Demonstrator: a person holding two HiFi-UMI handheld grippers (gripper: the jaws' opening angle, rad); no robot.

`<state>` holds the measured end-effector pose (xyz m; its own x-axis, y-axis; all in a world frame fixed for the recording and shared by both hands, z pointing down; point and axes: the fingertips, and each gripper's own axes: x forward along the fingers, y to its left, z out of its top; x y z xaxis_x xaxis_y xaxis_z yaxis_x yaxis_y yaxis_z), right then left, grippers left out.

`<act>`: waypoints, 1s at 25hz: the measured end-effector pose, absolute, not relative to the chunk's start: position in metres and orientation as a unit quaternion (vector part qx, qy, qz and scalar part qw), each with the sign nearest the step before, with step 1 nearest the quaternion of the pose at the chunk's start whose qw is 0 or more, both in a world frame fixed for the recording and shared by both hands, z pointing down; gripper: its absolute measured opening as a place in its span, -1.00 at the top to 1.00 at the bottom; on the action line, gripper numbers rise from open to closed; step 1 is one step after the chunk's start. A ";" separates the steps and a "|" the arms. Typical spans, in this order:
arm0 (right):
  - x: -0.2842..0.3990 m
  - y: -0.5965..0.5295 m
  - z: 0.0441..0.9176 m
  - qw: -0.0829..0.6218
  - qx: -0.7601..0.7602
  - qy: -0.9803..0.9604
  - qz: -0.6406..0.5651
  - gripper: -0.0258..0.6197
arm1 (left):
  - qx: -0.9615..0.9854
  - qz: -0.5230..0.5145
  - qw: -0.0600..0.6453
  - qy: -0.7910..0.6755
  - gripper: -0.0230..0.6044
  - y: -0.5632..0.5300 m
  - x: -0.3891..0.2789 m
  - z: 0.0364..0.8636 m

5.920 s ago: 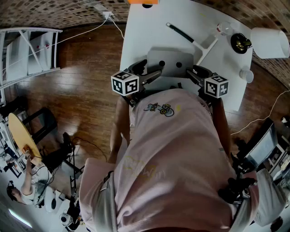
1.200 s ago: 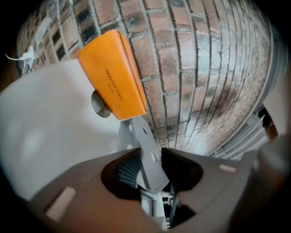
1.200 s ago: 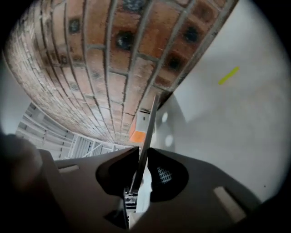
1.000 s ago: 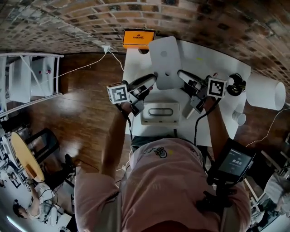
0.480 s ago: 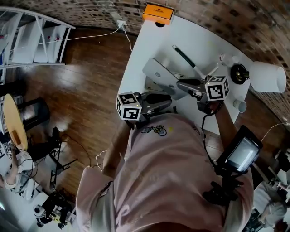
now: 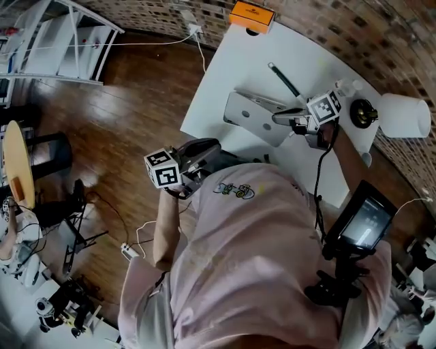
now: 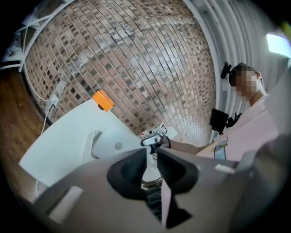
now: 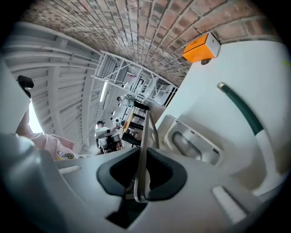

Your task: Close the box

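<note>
Box count is one: a grey box (image 6: 238, 110) sits about mid-table on the single white table (image 6: 231, 54). Going down in size, you also have:

- one white cylinder (image 6: 403, 116) at the table's right end
- two grippers, each carrying one marker cube
- one orange case (image 6: 252, 13) at the far edge
- one long tool (image 6: 286, 80), green at one end and white at the other, lying beyond the box

From your head view the box's long axis runs left to right, dipping slightly toward the right. Its lid (image 6: 264, 124) is not down and stands raised over the base.

Your right gripper (image 6: 278, 118) is clenched on the lid's thin edge, with a pad pressed against each face. Your left gripper (image 6: 215, 145) hangs off the table's near side, close to your shirt and well apart from the box. Its jaws have just been closing and now stand almost together, with nothing between them.

Only the right gripper view shows the inside of the base (image 8: 207, 148), which has one oval recess (image 8: 184, 144), and there the lid appears edge-on. Only the left gripper view shows the lid's broad outer face, which carries one round mark (image 7: 117, 146). Both marker cubes show only in your head view, while the left gripper view catches just the right gripper's cube (image 7: 160, 130).
</note>
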<state>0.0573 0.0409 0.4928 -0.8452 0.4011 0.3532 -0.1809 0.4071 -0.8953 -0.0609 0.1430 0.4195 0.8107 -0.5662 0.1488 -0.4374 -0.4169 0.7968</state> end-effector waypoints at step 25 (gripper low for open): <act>0.056 -0.007 0.533 0.444 0.026 -0.870 0.211 0.76 | 0.829 -0.062 0.509 -0.225 0.70 0.113 -0.056 0.446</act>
<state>0.0563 -0.0066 0.5330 -0.6039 0.1430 0.7841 -0.2324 0.9094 -0.3448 -0.0563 0.1131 0.4460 0.8914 -0.4354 0.1259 -0.3092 -0.3810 0.8713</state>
